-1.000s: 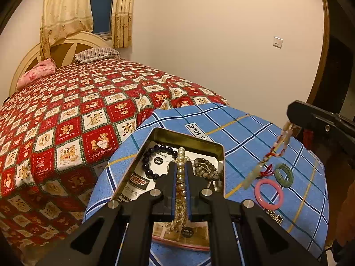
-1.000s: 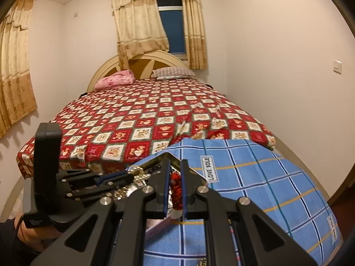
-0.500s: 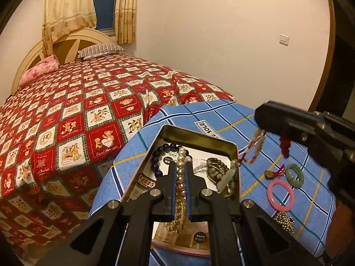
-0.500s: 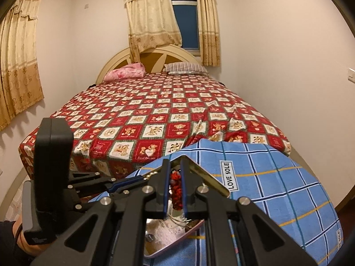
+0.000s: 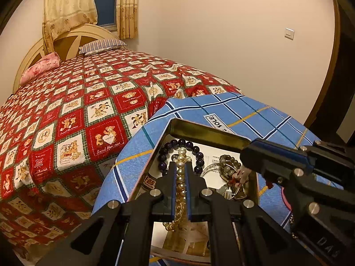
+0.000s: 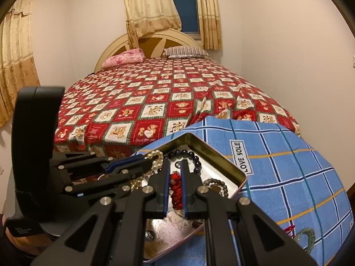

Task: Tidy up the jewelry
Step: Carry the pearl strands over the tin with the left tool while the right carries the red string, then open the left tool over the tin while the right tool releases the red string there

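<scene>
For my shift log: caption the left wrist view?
Left gripper holds pearl strand over the tin; right gripper lowers red-corded piece.

From my left wrist camera, the near end of the metal tin [image 5: 208, 133] is blocked by my own left gripper [image 5: 180, 177], so I can't see where the pearl strand [image 5: 180, 181] ends below the jaws. My right gripper [image 5: 248, 168] covers the tin's right corner and most of the red-corded piece [image 5: 240, 176] it carries. A pink ring [image 5: 284, 197] beside the tin shows only as a sliver. From my right wrist camera, a green ring [image 6: 307, 236] is cut off at the lower right edge. Printing on the papers inside the tin is too small to read.
</scene>
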Demonstrator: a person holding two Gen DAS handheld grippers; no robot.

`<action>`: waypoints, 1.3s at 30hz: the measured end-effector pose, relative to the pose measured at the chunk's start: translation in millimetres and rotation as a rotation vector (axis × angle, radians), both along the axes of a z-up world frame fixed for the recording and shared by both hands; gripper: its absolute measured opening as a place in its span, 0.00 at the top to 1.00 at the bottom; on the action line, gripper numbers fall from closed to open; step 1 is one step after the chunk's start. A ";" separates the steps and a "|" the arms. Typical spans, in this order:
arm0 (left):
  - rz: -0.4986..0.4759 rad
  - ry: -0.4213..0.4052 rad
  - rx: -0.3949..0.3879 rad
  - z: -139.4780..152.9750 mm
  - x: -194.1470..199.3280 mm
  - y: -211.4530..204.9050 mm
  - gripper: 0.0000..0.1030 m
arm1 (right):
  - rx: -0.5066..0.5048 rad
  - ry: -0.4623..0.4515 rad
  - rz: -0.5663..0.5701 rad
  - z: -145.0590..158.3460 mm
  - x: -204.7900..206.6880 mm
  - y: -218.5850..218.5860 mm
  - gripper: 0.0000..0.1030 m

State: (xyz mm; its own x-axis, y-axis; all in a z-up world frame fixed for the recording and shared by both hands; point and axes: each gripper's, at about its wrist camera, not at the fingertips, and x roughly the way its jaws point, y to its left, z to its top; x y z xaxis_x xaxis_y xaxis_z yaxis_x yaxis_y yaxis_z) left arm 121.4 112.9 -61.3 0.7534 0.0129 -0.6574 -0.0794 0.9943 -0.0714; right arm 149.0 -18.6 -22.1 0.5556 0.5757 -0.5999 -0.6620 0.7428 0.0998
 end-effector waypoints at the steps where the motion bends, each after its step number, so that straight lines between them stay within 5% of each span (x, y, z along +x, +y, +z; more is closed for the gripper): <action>1: 0.001 0.002 0.001 -0.9 1.0 0.0 0.94 | -0.002 0.003 0.000 -1.4 0.5 0.4 0.89; 39: -0.005 0.070 0.043 -29.0 15.2 4.2 0.94 | -0.055 0.111 -0.008 -40.5 11.3 3.0 0.89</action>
State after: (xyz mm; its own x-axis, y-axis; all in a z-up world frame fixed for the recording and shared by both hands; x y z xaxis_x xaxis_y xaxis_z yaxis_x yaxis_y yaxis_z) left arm 136.6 117.1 -90.3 0.7055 0.0384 -0.7076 -0.0775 0.9967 -0.0231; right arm 160.3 -15.6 -62.6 0.4884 0.5364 -0.6883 -0.6435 0.7542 0.1311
